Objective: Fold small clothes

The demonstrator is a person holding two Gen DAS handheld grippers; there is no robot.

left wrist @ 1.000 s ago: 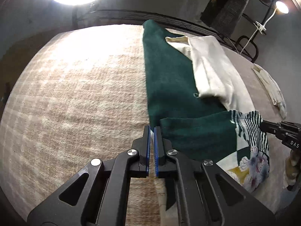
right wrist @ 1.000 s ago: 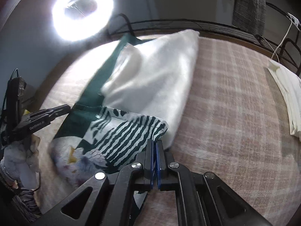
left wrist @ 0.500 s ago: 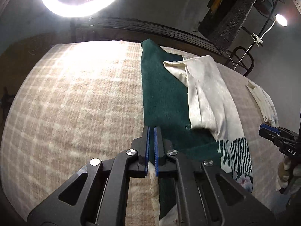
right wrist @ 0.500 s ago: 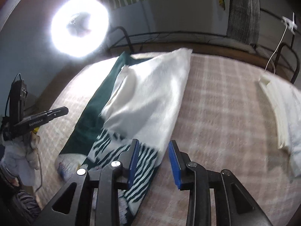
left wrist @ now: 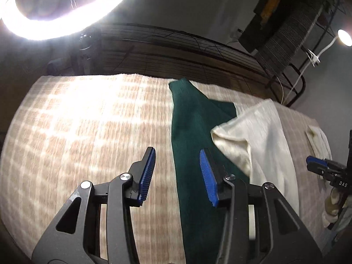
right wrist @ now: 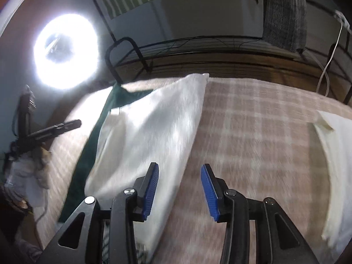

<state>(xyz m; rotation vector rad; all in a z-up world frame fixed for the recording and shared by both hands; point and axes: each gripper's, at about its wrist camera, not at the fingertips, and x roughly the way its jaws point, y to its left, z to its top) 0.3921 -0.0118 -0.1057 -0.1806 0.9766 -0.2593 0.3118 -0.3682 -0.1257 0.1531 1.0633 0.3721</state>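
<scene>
A dark green garment point(left wrist: 193, 121) lies lengthwise on the checked blanket point(left wrist: 88, 121), with a cream-white layer point(left wrist: 259, 136) folded over its right side. My left gripper point(left wrist: 177, 156) hovers over the green cloth's left edge. Its jaws are opening and nothing is pressed between them. In the right wrist view the white layer point(right wrist: 154, 127) covers most of the green cloth point(right wrist: 92, 143). My right gripper point(right wrist: 179, 169) hangs over the white layer's right edge, jaws opening, pads clear of the cloth. Each gripper shows in the other's view: the right gripper point(left wrist: 323, 169) and the left gripper point(right wrist: 55, 129).
A folded cream pile point(right wrist: 334, 154) lies at the blanket's right side, also seen as a cream pile point(left wrist: 319, 140). A ring light point(right wrist: 66, 50) glares at the far left. A black metal rail point(right wrist: 176, 44) runs along the blanket's far edge. Grey cloth point(right wrist: 283, 13) hangs behind.
Both grippers were shut on the garment's patterned near hem. They have let go, opened, and moved forward along the garment; the patterned end has dropped out of view.
</scene>
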